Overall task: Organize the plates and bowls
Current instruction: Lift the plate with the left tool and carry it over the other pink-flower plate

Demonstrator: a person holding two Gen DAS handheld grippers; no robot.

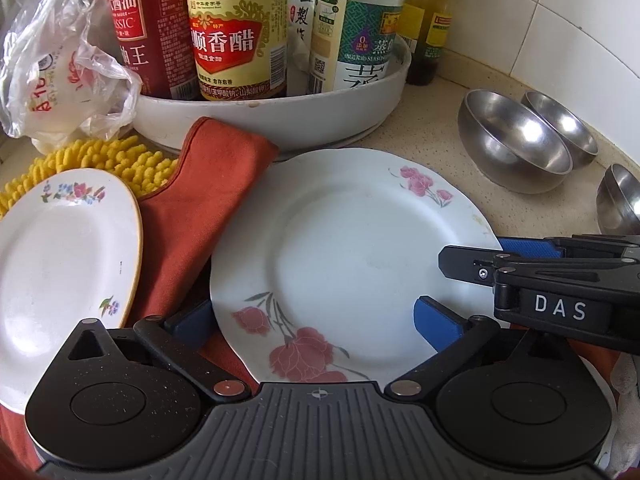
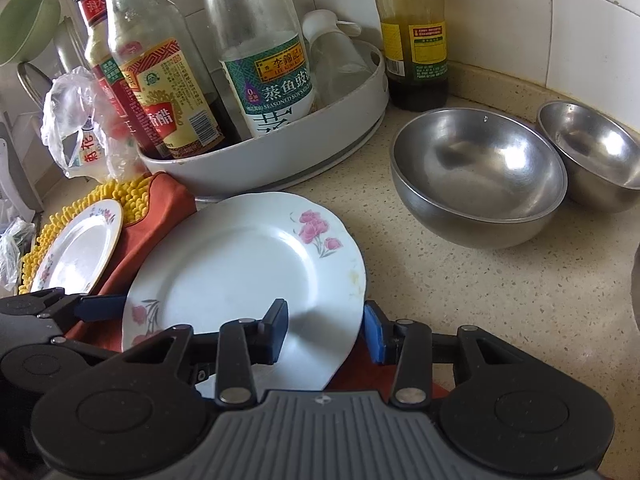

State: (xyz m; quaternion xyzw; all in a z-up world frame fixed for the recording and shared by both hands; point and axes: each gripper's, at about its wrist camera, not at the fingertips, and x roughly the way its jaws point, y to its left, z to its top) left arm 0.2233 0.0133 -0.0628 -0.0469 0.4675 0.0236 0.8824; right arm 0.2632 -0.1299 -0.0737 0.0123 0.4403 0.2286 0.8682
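The right gripper, ribbed grey housing and black linkages, straddles the near right rim of the white rose-printed plate with its blue rubber pads narrowed but not visibly pressing. The left gripper is spread wide across the same plate's near edge, gripping nothing. The glossy, scalloped plate lies partly on a matte orange cloth. A smaller gold-rimmed floral plate rests left on a nubby yellow mat. Round brushed steel bowls sit apart on the speckled counter, beside a white tray of sauce bottles.
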